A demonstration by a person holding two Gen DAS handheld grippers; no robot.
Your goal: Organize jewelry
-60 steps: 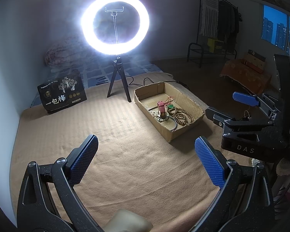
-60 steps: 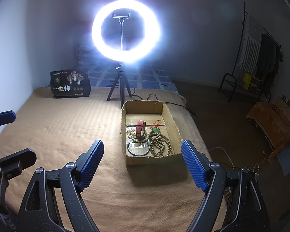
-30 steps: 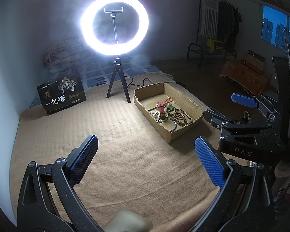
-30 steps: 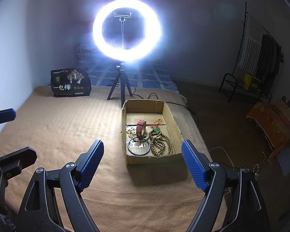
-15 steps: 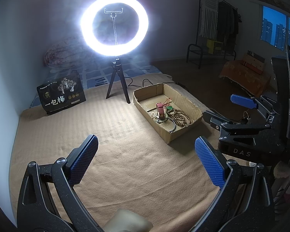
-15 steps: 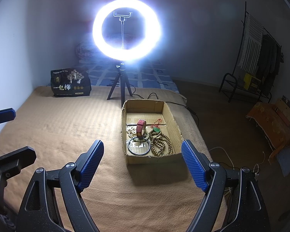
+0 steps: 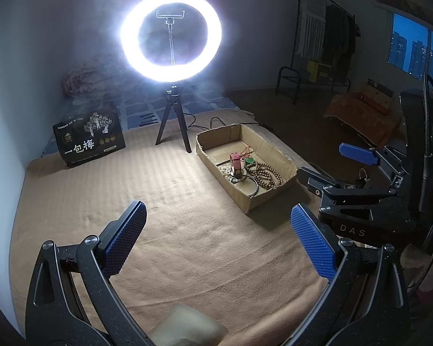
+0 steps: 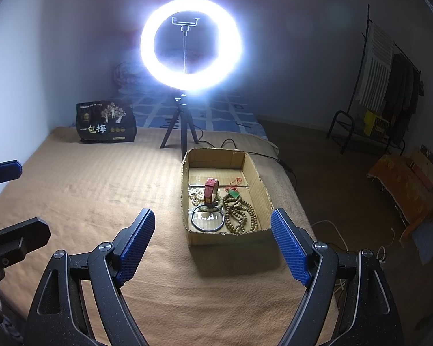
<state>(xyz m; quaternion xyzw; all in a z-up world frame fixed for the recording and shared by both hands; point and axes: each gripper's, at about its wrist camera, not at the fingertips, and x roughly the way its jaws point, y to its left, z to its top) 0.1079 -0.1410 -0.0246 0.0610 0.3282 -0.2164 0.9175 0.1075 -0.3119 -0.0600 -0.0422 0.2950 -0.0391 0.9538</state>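
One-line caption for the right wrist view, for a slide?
Open right gripper faces a cardboard box of bead strands, a bangle and a red watch, ring light behind.

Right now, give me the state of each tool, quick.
Left tool: open, holding nothing.
Right tool: open, holding nothing.

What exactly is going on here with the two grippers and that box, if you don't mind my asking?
A person holds a gripper in each hand above a tan blanket, about to sort jewelry. Both the left gripper and the right gripper are open and empty. The cardboard box ahead holds a brown bead strand, a metal bangle, a red watch and a green pendant, all untouched. A lit ring light stands behind the box.
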